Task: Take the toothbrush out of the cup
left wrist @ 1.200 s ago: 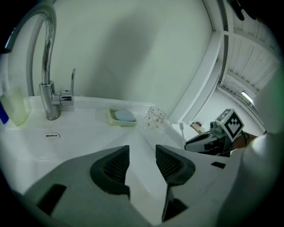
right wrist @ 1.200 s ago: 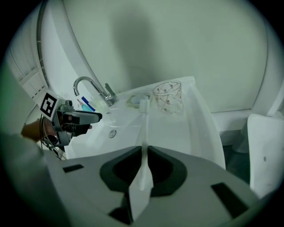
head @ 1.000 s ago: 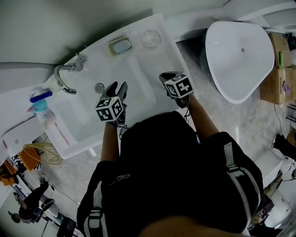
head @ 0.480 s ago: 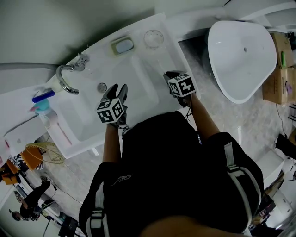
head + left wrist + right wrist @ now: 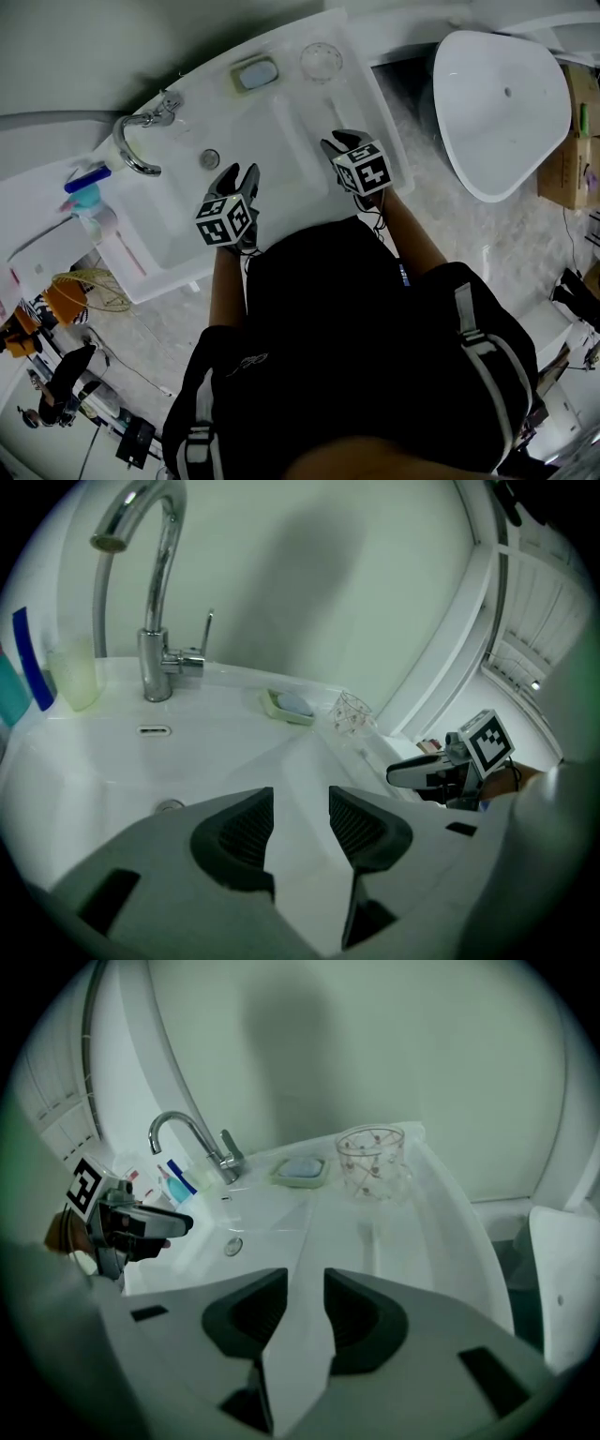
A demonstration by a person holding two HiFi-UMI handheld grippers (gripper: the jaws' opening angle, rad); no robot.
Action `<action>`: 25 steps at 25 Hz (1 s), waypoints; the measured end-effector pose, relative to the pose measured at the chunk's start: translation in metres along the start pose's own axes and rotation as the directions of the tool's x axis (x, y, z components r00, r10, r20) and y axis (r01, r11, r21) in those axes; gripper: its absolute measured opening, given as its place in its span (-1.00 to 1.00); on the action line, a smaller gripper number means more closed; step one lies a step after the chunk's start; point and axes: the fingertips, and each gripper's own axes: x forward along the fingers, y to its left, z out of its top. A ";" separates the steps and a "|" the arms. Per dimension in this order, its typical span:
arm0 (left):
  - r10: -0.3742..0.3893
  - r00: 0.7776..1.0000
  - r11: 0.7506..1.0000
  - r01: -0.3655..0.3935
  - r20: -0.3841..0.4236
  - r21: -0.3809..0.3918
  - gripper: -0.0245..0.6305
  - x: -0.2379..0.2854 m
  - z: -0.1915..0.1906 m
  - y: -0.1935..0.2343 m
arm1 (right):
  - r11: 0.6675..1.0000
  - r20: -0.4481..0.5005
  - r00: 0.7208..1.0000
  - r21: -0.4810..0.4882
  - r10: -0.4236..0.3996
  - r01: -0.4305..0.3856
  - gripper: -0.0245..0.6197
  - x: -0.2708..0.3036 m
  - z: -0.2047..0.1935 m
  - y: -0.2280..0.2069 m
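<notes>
Two grippers hover over the sink [image 5: 281, 122] in the head view, the left gripper [image 5: 238, 174] and the right gripper [image 5: 339, 142] angled toward the back ledge, probably staged for a reach. The blue toothbrush [image 5: 84, 179] stands beyond the faucet [image 5: 120, 155], well left of both.

In the left gripper view the jaws stand apart and empty. The toothbrush sits at the far left edge against a teal thing [image 5: 11, 694], perhaps its cup.

In the right gripper view the jaws have just been opening with nothing between them, and they face a clear glass [image 5: 372, 1162] instead.
</notes>
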 end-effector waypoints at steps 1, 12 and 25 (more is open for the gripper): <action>0.013 1.000 1.000 -0.013 0.010 -0.011 -0.33 -0.004 0.000 0.004 | 1.000 0.003 1.000 -0.012 0.014 -0.014 -0.52 0.003 0.003 0.007; 0.122 0.989 0.986 -0.110 0.085 -0.128 -0.33 -0.060 -0.013 0.059 | 0.965 0.016 0.990 -0.227 0.141 -0.133 -0.53 0.035 0.050 0.098; 0.285 0.935 0.951 -0.248 0.211 -0.184 -0.33 -0.170 0.010 0.177 | 0.958 0.033 0.977 -0.206 0.210 -0.199 -0.56 0.052 0.070 0.198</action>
